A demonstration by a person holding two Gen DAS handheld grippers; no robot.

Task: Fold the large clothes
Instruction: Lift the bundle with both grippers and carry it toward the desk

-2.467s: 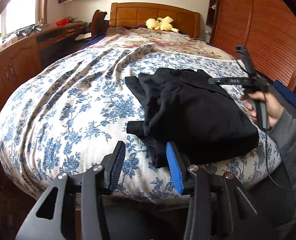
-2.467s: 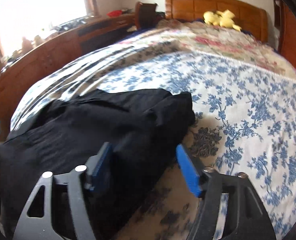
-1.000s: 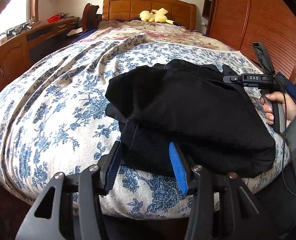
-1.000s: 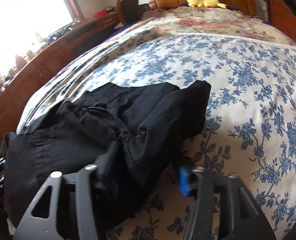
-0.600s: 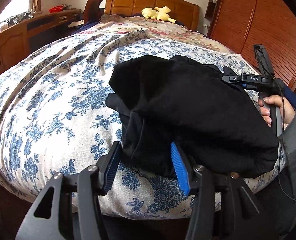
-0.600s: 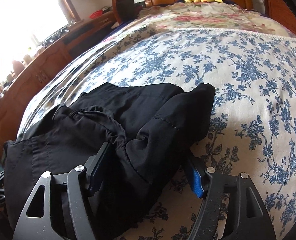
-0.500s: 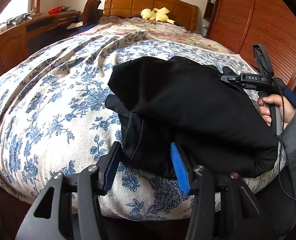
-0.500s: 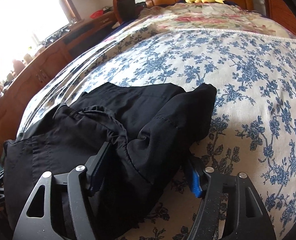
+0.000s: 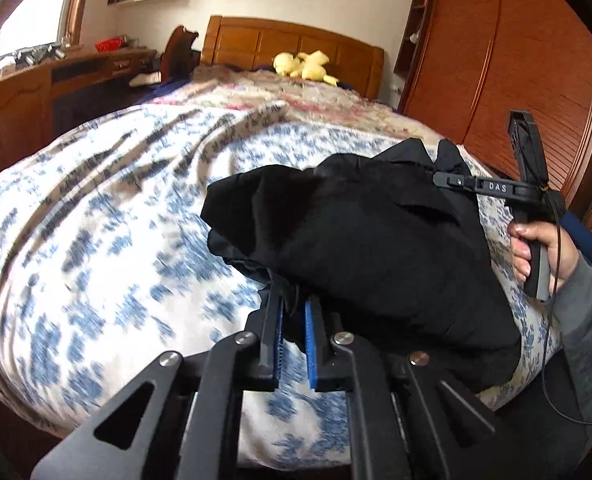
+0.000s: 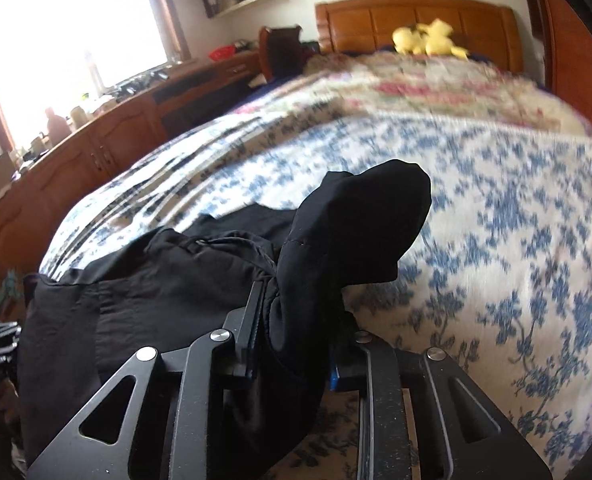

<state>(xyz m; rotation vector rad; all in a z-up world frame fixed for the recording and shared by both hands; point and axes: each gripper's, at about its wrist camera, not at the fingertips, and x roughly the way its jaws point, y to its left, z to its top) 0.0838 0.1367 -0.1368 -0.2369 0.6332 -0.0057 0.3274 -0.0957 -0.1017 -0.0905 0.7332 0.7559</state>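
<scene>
A black garment (image 9: 375,240) lies bunched near the foot of the bed on a blue-flowered cover (image 9: 116,220). My left gripper (image 9: 292,312) is shut on its near left edge, with cloth pinched between the blue pads. My right gripper (image 10: 296,308) is shut on a thick fold of the garment (image 10: 347,232) at its right end and lifts it off the cover. The right gripper also shows in the left wrist view (image 9: 451,180), held by a hand at the garment's far right.
A wooden headboard (image 9: 296,48) with a yellow plush toy (image 9: 303,66) stands at the far end. A wooden dresser (image 9: 36,96) runs along the left under a window. A wooden wardrobe (image 9: 515,80) stands on the right.
Both grippers have closed on the garment's edges. They have lifted the cloth, and both views are blurred by motion.
</scene>
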